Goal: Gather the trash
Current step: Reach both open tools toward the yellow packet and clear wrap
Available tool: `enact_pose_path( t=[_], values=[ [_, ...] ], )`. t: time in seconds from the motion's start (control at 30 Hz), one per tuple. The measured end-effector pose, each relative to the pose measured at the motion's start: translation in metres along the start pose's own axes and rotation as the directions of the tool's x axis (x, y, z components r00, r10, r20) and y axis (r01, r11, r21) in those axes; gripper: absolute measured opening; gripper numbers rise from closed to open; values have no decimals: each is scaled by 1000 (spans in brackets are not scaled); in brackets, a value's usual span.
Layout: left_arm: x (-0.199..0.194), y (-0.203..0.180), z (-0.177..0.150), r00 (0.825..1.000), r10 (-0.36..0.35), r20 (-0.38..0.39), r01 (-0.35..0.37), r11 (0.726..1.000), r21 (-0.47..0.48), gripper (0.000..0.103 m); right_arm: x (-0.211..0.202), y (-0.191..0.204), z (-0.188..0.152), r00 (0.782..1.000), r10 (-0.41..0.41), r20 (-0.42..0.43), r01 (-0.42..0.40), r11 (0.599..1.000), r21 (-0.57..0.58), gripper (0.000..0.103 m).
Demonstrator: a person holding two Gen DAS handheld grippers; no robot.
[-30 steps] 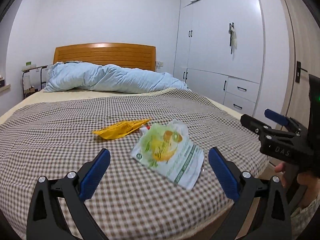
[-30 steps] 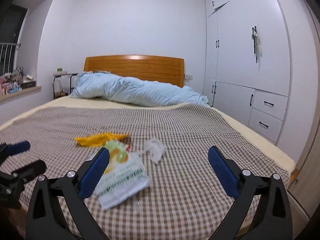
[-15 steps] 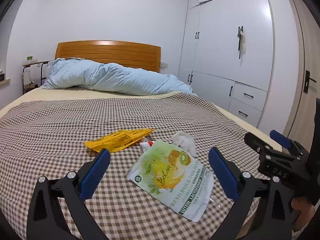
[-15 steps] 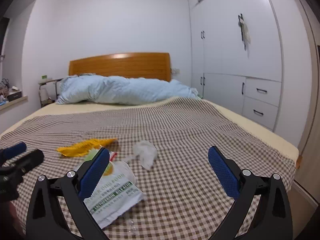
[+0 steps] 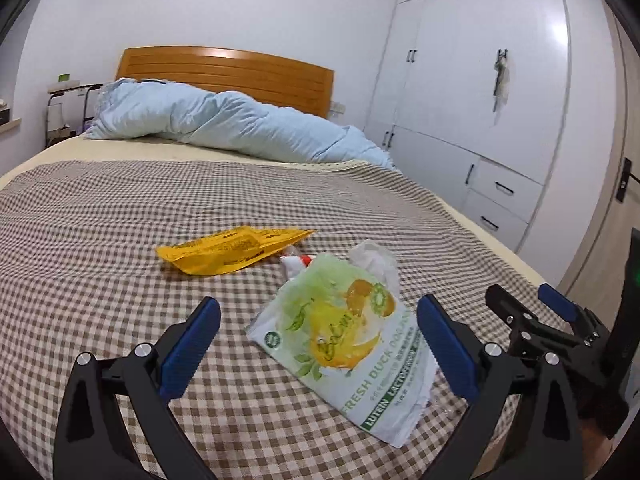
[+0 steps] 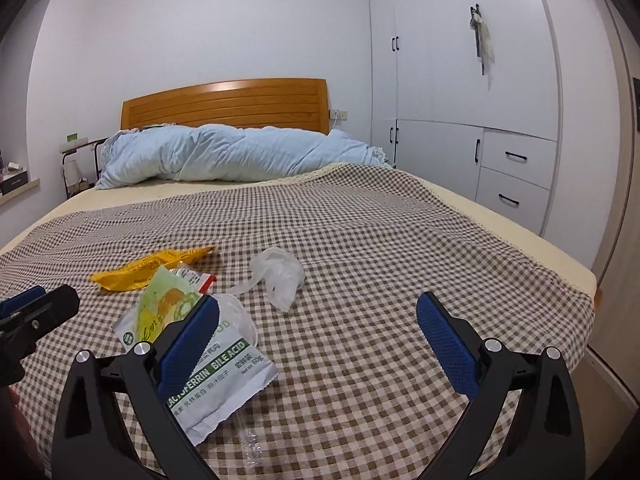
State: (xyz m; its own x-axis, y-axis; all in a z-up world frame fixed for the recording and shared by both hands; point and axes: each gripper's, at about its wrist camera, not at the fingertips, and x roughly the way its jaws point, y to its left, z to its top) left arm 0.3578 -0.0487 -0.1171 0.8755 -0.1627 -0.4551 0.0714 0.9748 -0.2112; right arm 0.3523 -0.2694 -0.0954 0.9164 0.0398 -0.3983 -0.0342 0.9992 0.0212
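Trash lies on the checked bedspread [image 5: 100,240]. A white-and-green pouch [image 5: 344,340] lies flat just ahead of my left gripper [image 5: 319,344], which is open and empty above the bed. Behind the pouch are a yellow wrapper [image 5: 232,250], a small red-and-white wrapper [image 5: 298,262] and a crumpled white plastic bag [image 5: 374,258]. My right gripper [image 6: 318,340] is open and empty, with the pouch [image 6: 224,376] under its left finger and the plastic bag [image 6: 280,276] ahead. The yellow wrapper [image 6: 148,266] lies further left. Each gripper shows in the other's view.
A rolled light-blue duvet [image 5: 224,124] lies by the wooden headboard [image 5: 224,68]. White wardrobes with drawers [image 6: 460,100] stand to the right of the bed. A clear plastic scrap [image 6: 250,440] lies near the bed's foot edge. A bedside rack [image 6: 76,160] stands at the far left.
Both grippers have moved in closer and lower over the bed. The pouch now sits between the left gripper's fingers in view, and the right gripper has drawn up to the pouch and plastic bag.
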Motion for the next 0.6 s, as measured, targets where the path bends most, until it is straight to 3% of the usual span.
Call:
enact_pose_path(
  t=[0.6],
  values=[
    [-2,-6,-12,1000,17,-18,-16,998,65,95,-3,1,-4,1000,-2,-3,2,1000,-6,95]
  ],
)
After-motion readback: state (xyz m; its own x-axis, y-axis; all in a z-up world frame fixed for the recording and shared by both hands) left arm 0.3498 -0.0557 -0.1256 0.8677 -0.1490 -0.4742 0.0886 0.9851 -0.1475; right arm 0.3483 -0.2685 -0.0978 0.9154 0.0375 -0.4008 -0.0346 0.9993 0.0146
